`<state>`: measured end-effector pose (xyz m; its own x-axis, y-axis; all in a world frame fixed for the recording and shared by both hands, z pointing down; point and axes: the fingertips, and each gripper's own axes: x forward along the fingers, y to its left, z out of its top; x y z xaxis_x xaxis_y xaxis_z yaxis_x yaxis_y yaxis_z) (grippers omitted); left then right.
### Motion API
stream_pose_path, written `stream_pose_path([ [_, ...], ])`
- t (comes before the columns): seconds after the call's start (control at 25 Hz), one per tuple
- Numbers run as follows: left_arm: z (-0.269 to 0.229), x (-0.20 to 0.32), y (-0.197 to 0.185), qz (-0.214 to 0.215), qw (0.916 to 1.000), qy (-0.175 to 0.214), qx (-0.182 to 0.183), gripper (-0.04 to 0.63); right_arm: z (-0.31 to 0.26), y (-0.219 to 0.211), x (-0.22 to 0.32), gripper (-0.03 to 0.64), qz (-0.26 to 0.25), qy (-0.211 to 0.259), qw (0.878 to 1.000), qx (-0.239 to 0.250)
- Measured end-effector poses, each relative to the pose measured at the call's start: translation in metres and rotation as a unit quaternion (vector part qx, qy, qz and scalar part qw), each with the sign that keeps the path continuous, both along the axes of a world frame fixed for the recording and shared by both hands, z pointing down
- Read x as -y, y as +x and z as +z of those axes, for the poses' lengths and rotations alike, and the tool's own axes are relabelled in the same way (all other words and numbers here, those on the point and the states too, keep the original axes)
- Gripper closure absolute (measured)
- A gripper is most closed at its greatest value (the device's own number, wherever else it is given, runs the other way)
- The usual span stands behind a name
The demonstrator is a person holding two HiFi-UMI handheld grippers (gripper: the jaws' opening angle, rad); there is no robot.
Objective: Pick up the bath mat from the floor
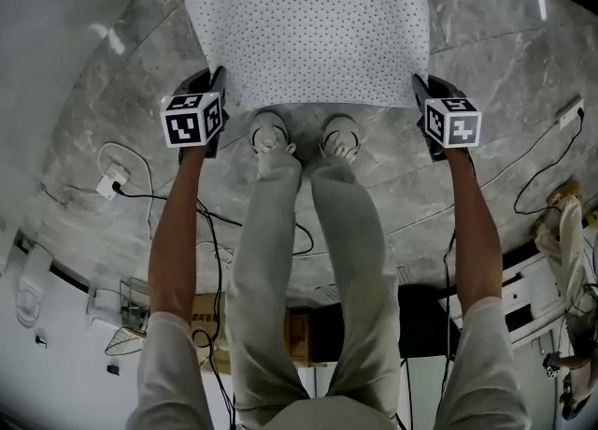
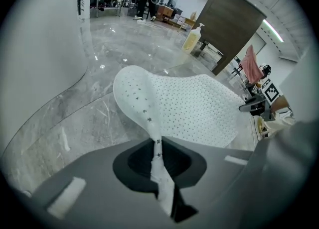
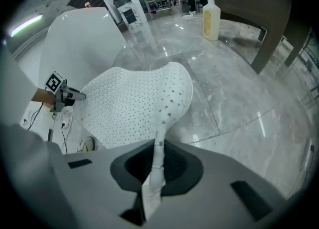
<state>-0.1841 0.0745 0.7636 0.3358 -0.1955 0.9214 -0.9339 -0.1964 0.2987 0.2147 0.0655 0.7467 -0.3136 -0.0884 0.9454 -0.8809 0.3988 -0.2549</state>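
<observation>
A white perforated bath mat (image 1: 313,31) lies spread on the grey marble floor just ahead of the person's shoes. My left gripper (image 1: 217,92) is shut on the mat's near left corner, and that corner runs up pinched between the jaws as the bath mat (image 2: 189,111) curls off the floor. My right gripper (image 1: 419,93) is shut on the near right corner, where the bath mat (image 3: 134,106) folds up into the jaws. Both near corners are lifted; the far part still rests on the floor.
A white curved bathtub wall (image 1: 51,35) stands at the left. Cables and a power plug (image 1: 112,180) lie on the floor behind the left arm. A soap bottle (image 3: 211,20) stands on the floor farther off. A dark wooden panel (image 2: 232,29) rises beyond the mat.
</observation>
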Motion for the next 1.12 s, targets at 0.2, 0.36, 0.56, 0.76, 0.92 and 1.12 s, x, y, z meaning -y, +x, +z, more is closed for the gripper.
stream_pose_path([
  [0.2,-0.037,0.006,0.021,0.002,0.9998,0.003,-0.022,0.566,-0.039,-0.016,0.0,0.589,0.014,0.006,1.0,0.016],
  [0.36,-0.066,0.005,0.033,0.0,0.9994,-0.002,-0.035,0.566,-0.071,-0.032,-0.004,0.589,0.015,0.005,1.0,0.025],
  [0.56,-0.104,0.003,0.047,-0.002,0.9989,-0.004,-0.047,0.566,-0.113,-0.045,-0.01,0.589,0.018,0.01,0.999,0.036],
  [0.76,-0.136,-0.006,0.055,-0.002,0.9984,-0.01,-0.056,0.566,-0.146,-0.052,-0.028,0.589,0.029,0.006,0.999,0.046],
  [0.92,-0.159,-0.007,0.058,-0.001,0.9983,-0.007,-0.059,0.566,-0.17,-0.054,-0.031,0.589,0.041,0.016,0.998,0.053],
  [1.12,-0.192,-0.004,0.059,-0.01,0.998,0.005,-0.063,0.566,-0.204,-0.063,-0.025,0.589,0.042,0.034,0.997,0.063],
])
